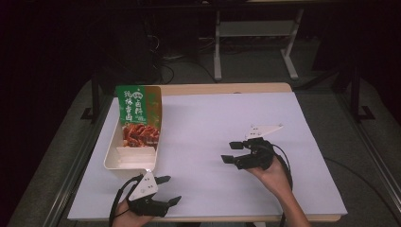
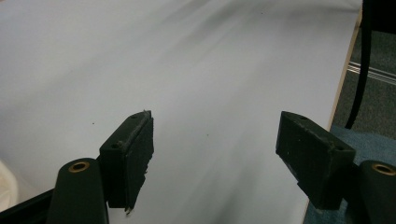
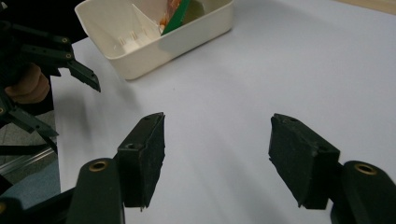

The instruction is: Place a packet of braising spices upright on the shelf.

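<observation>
Hovering empty over the white table cover [image 1: 227, 123], left gripper [image 1: 166, 190] and right gripper [image 1: 230, 152] both spread wide, green snack packet [image 1: 138, 116] standing in the cream tray [image 1: 111, 153], apparently placed, nothing evidently left.

High view looking forward and down from above the person's side of the counter [image 1: 227, 123], left gripper view skimming low along bare white surface toward its edge, right gripper view facing the cream tray [image 3: 187, 37], which the high view is sharing.
</observation>
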Motion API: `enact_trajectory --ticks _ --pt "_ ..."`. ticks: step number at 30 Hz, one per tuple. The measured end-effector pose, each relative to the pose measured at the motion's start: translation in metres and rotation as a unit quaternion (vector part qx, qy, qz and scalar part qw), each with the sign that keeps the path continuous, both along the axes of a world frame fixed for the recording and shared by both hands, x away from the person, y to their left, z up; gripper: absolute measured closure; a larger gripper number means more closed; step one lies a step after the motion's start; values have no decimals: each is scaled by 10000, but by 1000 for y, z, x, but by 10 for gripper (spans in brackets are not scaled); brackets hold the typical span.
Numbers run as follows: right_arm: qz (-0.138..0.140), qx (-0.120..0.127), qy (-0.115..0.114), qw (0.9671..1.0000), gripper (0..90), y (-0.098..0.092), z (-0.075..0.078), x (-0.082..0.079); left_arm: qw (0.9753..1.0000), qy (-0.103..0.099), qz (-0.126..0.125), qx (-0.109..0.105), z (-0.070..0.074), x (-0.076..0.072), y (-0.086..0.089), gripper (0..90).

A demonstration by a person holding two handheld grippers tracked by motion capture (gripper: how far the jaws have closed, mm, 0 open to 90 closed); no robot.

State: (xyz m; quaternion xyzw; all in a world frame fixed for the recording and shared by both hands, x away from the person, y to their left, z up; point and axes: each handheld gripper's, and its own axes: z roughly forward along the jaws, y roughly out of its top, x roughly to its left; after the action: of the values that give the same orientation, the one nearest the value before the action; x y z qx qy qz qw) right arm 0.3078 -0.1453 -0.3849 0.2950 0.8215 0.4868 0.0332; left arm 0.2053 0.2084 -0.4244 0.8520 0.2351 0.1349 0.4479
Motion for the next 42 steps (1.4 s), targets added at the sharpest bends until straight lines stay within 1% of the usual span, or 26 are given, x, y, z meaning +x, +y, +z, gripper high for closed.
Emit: enact_trajectory --ticks 6,10,25,26,31,37,42 --pt "-94 -32 41 9999 344 -13 -7 -7 10000 -3 6 -2 0 0 1 273" --pt "-159 -12 91 9998 338 -21 -10 -11 10000 0 18 -1 0 1 1 273" --pt "-330 34 157 9993 331 -43 -24 -28 10000 -6 36 -2 -1 0 1 273" --pt "-363 31 166 9992 330 -46 -26 -30 10000 -5 38 12 -1 1 2 273" --pt "-394 7 235 9989 326 -50 -31 -33 10000 -8 48 18 -1 0 1 274" --pt "-465 43 208 9987 320 -57 -35 -40 10000 -18 53 38 -1 1 2 275" --pt "-503 38 242 9984 313 -62 -39 -46 10000 -13 52 38 -1 0 2 274"
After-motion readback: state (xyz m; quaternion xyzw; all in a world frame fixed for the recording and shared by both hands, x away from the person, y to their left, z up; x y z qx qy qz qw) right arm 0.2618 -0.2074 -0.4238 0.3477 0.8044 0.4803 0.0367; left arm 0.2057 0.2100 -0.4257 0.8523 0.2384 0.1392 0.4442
